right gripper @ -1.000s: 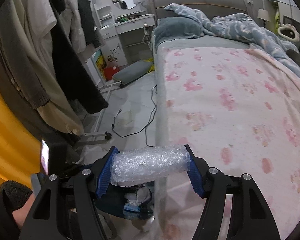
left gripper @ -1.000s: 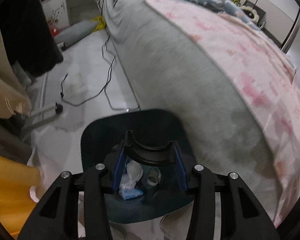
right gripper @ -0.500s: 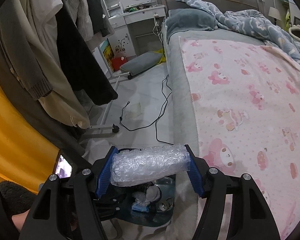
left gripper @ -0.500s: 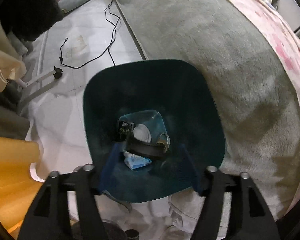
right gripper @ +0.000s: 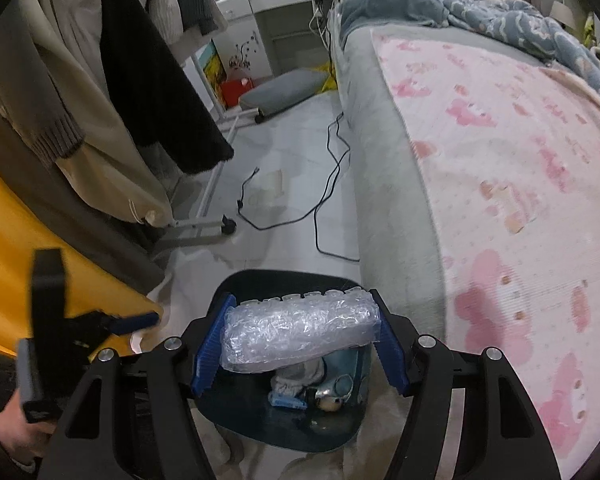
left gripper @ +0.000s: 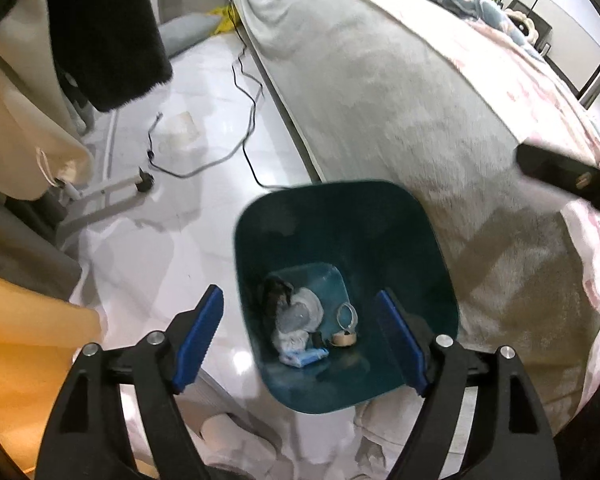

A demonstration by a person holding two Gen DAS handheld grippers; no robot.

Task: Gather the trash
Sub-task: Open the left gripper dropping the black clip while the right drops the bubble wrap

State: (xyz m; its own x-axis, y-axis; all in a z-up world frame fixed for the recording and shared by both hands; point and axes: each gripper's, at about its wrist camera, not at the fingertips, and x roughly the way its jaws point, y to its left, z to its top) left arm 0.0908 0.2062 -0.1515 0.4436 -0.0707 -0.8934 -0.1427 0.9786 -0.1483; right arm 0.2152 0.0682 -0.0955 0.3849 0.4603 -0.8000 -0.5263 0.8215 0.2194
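bubble wrap roll (right gripper: pixel 300 330) between right tongs (right gripper: pixel 302 342), above bin (right gripper: pixel 236 280)

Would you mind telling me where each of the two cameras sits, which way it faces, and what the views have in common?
Left wrist: on the left gripper, facing steeply down into the bin beside the bed; its jaws are opening, empty; the right gripper's tip intrudes.
Right wrist: on the right gripper, facing down over the bin, clamping a bubble wrap roll; the left gripper and a hand show.
Shared: bin, bed, floor cable.
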